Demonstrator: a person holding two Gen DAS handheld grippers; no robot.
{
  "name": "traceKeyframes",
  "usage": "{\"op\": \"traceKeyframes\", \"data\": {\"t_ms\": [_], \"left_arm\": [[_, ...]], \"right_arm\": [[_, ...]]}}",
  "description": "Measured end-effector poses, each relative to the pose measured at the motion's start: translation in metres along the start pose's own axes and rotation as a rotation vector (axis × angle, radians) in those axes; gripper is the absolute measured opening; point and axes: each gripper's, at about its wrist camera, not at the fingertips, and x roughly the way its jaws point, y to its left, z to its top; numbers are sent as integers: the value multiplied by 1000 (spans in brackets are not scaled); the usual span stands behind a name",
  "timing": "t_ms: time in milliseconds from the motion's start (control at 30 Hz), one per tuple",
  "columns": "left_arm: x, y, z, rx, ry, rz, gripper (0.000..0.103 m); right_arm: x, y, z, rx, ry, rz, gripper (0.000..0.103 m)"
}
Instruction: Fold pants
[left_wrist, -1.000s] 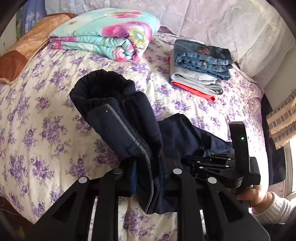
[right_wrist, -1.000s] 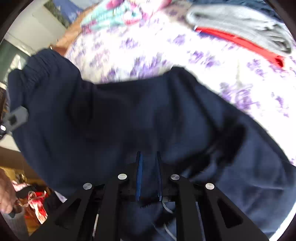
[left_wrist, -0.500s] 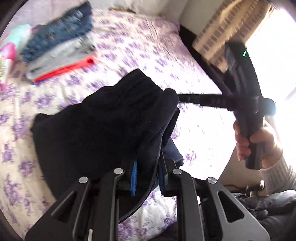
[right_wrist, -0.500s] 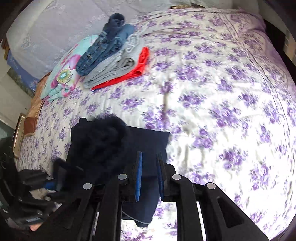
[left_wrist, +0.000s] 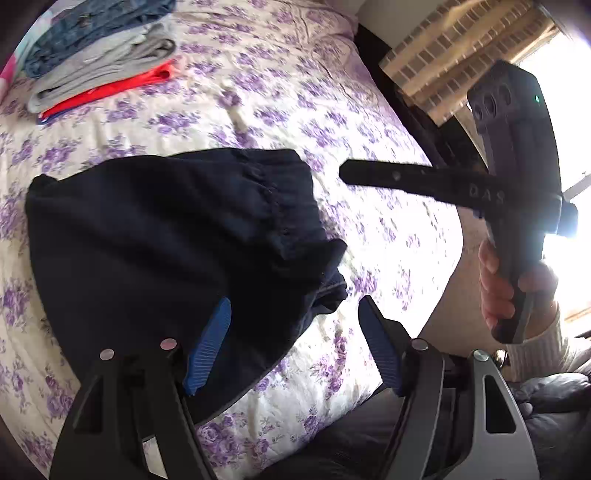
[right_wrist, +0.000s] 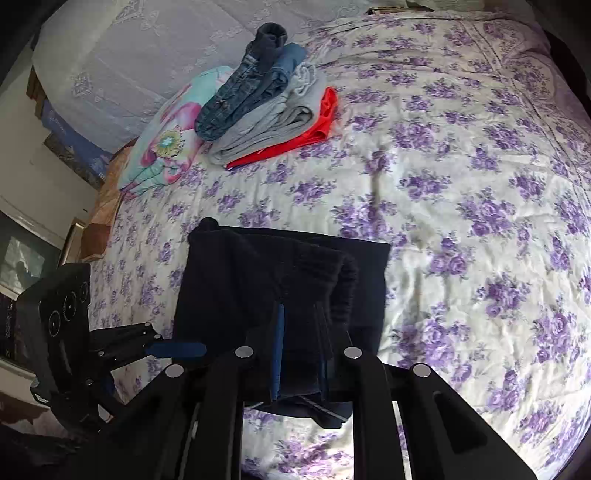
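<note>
The dark navy pants (left_wrist: 147, 240) lie folded on the flowered bed (left_wrist: 295, 92), their gathered waistband toward the right gripper. My left gripper (left_wrist: 294, 301) hangs over their near edge. Its jaws are opening, the blue pads stand clear of the cloth, and a bunched corner lies between them. In the right wrist view the pants (right_wrist: 229, 280) spread flat under my right gripper (right_wrist: 299, 306), which stands narrow with dark cloth filling the gap between its pads. From the left wrist view that right gripper (left_wrist: 343, 173) points in beside the waistband, held by a hand (left_wrist: 498, 291).
A stack of folded jeans, grey and red clothes (right_wrist: 266, 110) sits farther up the bed, with a folded floral quilt (right_wrist: 166, 147) beside it. The bed's edge runs close along the near side. One blue pad (right_wrist: 177, 349) of the left gripper shows at the pants' left edge.
The pants were carried over and laid flat on the bed. The left gripper's jaws, shut on the cloth half a second ago, now stand wide apart. The right gripper's gap stays narrow.
</note>
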Motion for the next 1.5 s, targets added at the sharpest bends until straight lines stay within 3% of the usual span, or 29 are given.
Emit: {"op": "traceKeyframes", "data": {"t_ms": [133, 200, 267, 367, 500, 567, 600, 633, 700, 767, 833, 933, 1067, 1100, 1133, 1233, 1333, 1433, 1500], "left_arm": [[-4, 34, 0, -117, -17, 58, 68], [1, 44, -1, -154, -21, 49, 68], [15, 48, 0, -158, -2, 82, 68], [42, 58, 2, -164, 32, 124, 68], [39, 44, 3, -122, 43, 179, 68], [24, 33, -2, -104, 24, 193, 68], [16, 28, -5, -102, 9, 200, 68], [9, 25, -10, -105, -4, 198, 68], [-3, 23, -20, -136, -25, 184, 68], [-7, 22, -29, -158, -26, 200, 69], [-4, 22, -38, -172, -11, 224, 68], [-1, 28, -48, -208, 16, 234, 61], [-8, 33, -56, -239, -4, 209, 56], [-7, 35, -57, -243, -6, 203, 55], [-7, 37, -59, -247, -5, 200, 52], [0, 52, -64, -259, 29, 207, 42], [20, 54, -69, -237, 79, 215, 41], [28, 47, -68, -179, 96, 273, 41], [23, 49, -67, -188, 103, 257, 41]], "right_arm": [[26, 12, 3, -12, 25, 58, 17], [41, 10, 3, -23, 17, 14, 14], [69, -3, 1, -3, 77, -112, 10], [83, -19, 3, 49, 97, -89, 10], [77, 9, 26, -73, 206, -154, 15], [64, 34, 44, -148, 185, -103, 17], [59, 49, 55, -192, 169, -79, 28], [59, 67, 67, -247, 154, -54, 46], [70, 103, 86, -363, 148, -9, 53], [102, 138, 102, -461, 190, 34, 53], [143, 162, 116, -495, 252, 48, 53], [196, 180, 125, -530, 364, -16, 50], [224, 186, 116, -568, 471, -60, 49], [227, 183, 111, -586, 476, -96, 39], [231, 181, 109, -590, 484, -118, 5], [237, 175, 111, -551, 470, -167, 5], [257, 166, 102, -542, 478, -226, 6], [261, 165, 98, -551, 464, -221, 9], [252, 166, 99, -575, 463, -208, 15]]}}
